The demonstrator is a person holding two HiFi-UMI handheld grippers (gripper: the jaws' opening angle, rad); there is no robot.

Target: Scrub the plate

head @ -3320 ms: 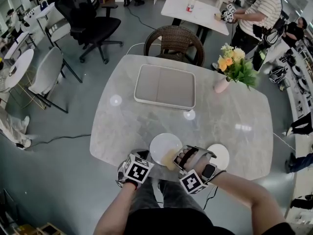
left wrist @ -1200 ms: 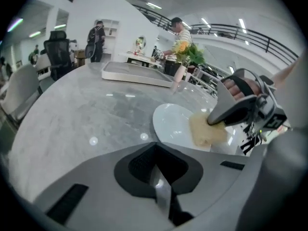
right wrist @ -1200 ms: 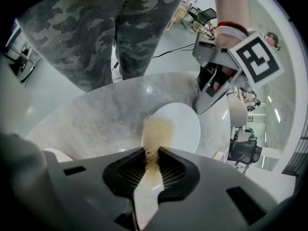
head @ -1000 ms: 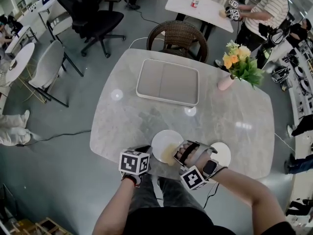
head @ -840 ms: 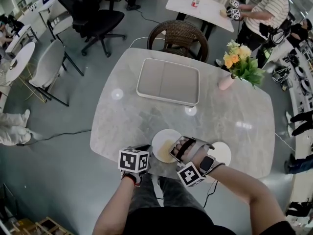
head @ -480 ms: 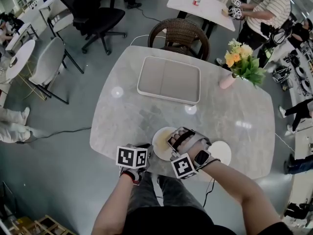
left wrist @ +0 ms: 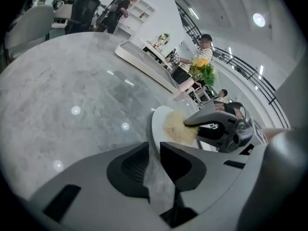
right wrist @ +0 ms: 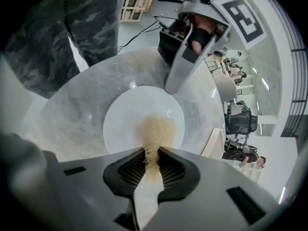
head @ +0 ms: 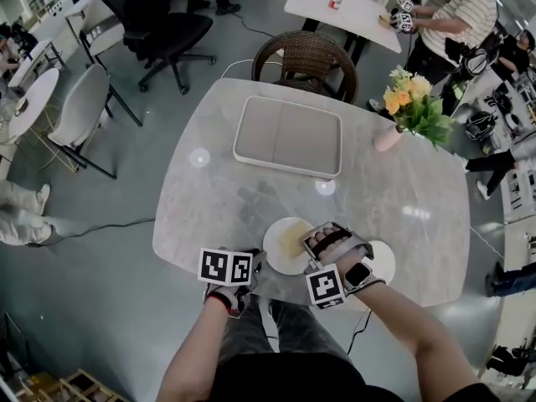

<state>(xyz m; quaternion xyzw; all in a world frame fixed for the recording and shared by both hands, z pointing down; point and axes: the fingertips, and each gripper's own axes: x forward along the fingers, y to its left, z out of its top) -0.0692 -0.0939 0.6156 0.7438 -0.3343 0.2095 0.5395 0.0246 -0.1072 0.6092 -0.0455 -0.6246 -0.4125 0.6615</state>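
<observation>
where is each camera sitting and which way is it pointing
Head view: on the person's head, looking steeply down at the table; shows both forearms, the left gripper and the right gripper.
Left gripper view: on the left gripper, looking across the table toward the tray; its jaws grip the plate.
Right gripper view: on the right gripper, looking back at the person's trousers; its jaws hold the scrubber.
Shared: both gripper views see plate, scrubber and the opposite gripper.

White plate [head: 273, 255], tan scrubber [right wrist: 155, 130], grey marbled table [head: 234, 208] (flowers [head: 400, 90] yellow, pink vase [head: 384, 141]).
</observation>
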